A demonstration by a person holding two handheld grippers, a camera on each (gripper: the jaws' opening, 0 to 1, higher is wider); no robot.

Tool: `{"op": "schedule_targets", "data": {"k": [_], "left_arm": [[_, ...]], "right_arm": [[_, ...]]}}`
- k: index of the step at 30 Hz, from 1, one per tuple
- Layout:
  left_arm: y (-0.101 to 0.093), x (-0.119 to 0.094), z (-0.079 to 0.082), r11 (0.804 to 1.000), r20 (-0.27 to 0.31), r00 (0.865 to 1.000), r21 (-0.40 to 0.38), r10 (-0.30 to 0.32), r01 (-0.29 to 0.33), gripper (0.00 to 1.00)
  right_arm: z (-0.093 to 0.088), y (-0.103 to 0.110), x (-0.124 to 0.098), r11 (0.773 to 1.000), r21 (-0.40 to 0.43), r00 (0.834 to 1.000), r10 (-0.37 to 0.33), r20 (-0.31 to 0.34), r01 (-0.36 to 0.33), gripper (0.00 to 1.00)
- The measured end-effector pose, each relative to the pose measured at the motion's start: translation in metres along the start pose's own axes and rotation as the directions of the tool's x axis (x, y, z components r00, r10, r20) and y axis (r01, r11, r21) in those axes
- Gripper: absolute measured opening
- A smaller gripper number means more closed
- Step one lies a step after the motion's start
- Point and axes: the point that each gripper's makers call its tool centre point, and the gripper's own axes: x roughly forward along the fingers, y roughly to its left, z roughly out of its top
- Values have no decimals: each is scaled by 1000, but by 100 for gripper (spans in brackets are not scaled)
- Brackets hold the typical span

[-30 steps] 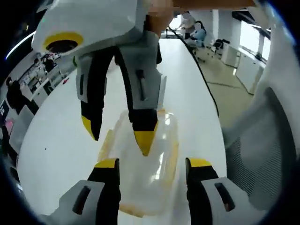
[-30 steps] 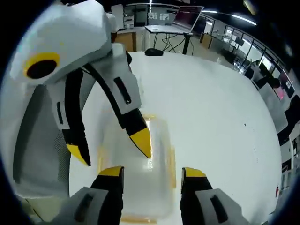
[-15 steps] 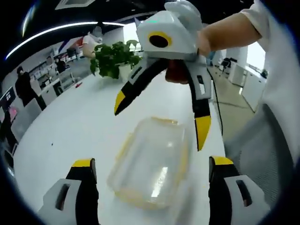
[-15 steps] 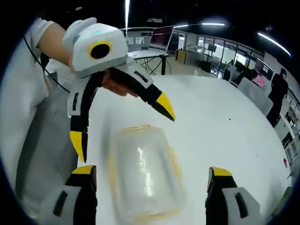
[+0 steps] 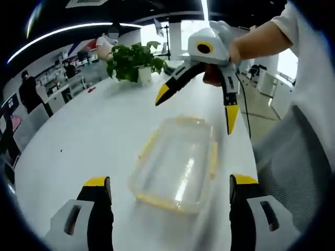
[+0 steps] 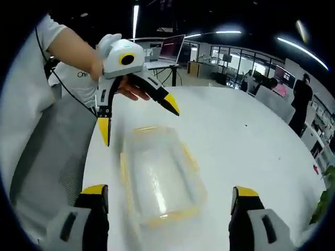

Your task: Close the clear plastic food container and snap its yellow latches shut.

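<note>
Clear plastic container (image 5: 175, 164) sits lidded between my left gripper's (image 5: 165, 183) wide fingers; my right gripper (image 6: 167, 193) gapes too, both clear of it.

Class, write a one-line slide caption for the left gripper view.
Clear container with yellow latches sits on white table, between open left gripper and open right gripper.

Clear container (image 5: 177, 163) on white table (image 5: 94, 136); both grippers' fingers (image 5: 98, 184) apart

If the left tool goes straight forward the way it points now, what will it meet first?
Most likely the clear container, lying on the white table between and just ahead of the left tool's open jaws. Depth is uncertain.
</note>
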Motion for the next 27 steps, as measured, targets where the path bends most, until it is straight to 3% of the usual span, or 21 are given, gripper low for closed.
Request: {"op": "schedule_targets", "data": {"k": [4,7,11,15,20,22,27], "left_arm": [[1,2,-8,999,-35,999,38,-3,4,91],[1,4,-12,1000,-60,998,20,-11,12,89],[0,8,-8,996,-76,997,82,-21,28,86],[0,15,-13,990,-138,990,125,-41,58,83],[-2,20,-9,987,-155,986,133,-65,86,81],[-4,22,-9,981,-168,983,164,-77,105,80],[-8,27,-10,969,-210,972,197,-109,151,78]], "right_arm": [[-10,2,3,1000,13,1000,1,-23,-1,95],[-10,2,4,1000,6,1000,1,-22,0,93],[-6,3,7,998,-62,999,8,-47,-10,90],[-2,1,13,992,-125,996,23,-84,-34,87],[-1,3,19,979,-188,988,51,-144,-78,87],[-5,8,22,975,-185,978,89,-190,-125,87],[-3,8,32,966,-207,969,108,-223,-155,83]]}}
